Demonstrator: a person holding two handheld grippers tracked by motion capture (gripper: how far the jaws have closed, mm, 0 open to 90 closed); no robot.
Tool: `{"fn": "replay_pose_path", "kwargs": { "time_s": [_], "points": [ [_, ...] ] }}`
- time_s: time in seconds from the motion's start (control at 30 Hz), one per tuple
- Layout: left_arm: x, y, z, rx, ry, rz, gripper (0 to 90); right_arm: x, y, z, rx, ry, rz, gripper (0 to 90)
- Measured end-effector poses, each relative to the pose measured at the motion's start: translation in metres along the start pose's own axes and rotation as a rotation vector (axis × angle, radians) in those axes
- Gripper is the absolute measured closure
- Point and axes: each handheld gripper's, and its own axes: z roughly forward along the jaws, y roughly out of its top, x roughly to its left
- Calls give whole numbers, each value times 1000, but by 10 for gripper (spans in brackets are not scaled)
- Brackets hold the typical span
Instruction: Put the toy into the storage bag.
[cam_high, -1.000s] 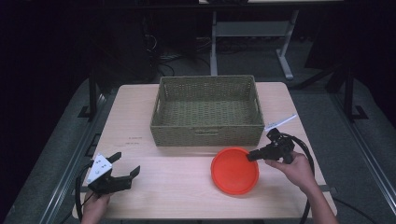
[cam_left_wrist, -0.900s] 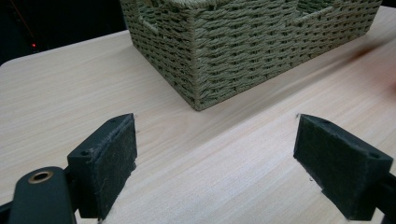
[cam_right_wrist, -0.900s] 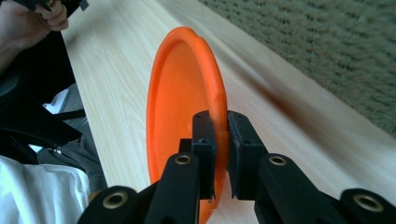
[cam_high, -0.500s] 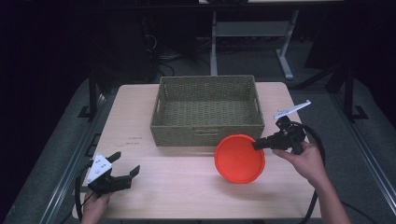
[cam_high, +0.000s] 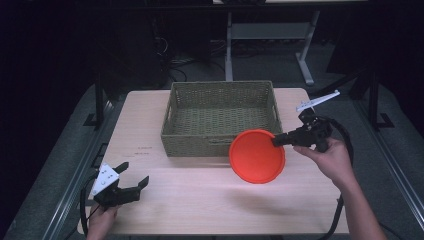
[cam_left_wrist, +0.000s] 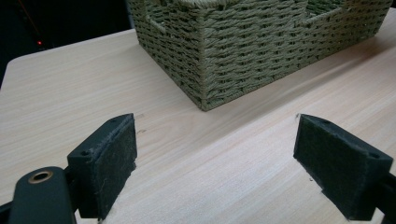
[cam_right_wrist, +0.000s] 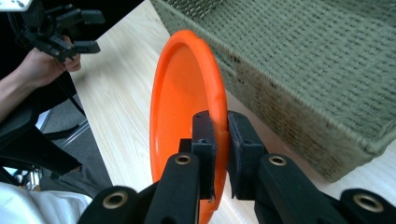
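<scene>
Your right gripper (cam_high: 278, 141) has its jaws pinched tight on the rim of the orange plate (cam_high: 256, 156), and in the right gripper view (cam_right_wrist: 217, 140) you can see the rim caught between the two black pads with the plate standing nearly on edge. The plate hangs clear of the table (cam_high: 200, 210), just in front of the woven basket (cam_high: 220, 117) at its front right corner, with its upper edge overlapping the basket's front wall in the high view; whether the two touch cannot be told. Your right hand (cam_high: 330, 160) sits to the right of the basket. Your left gripper (cam_high: 131, 181) rests low, well off from the basket's front left corner, its jaws spread wide with nothing between them; the left gripper view (cam_left_wrist: 215, 163) shows bare wood between the pads and the basket's corner (cam_left_wrist: 205, 56) just ahead.
</scene>
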Motion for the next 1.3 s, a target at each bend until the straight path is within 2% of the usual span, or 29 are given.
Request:
{"fn": "replay_pose_path", "kwargs": {
  "time_s": [0.57,1.07,1.3],
  "points": [
    [1,1,1,-1,4,-5,127,2,43,-2,-15,-13,-6,823],
    [3,0,0,-7,10,-4,127,-2,79,2,-25,-26,14,823],
    [3,0,-1,-11,11,-3,127,-7,89,4,-33,-35,29,823]
  ]
}}
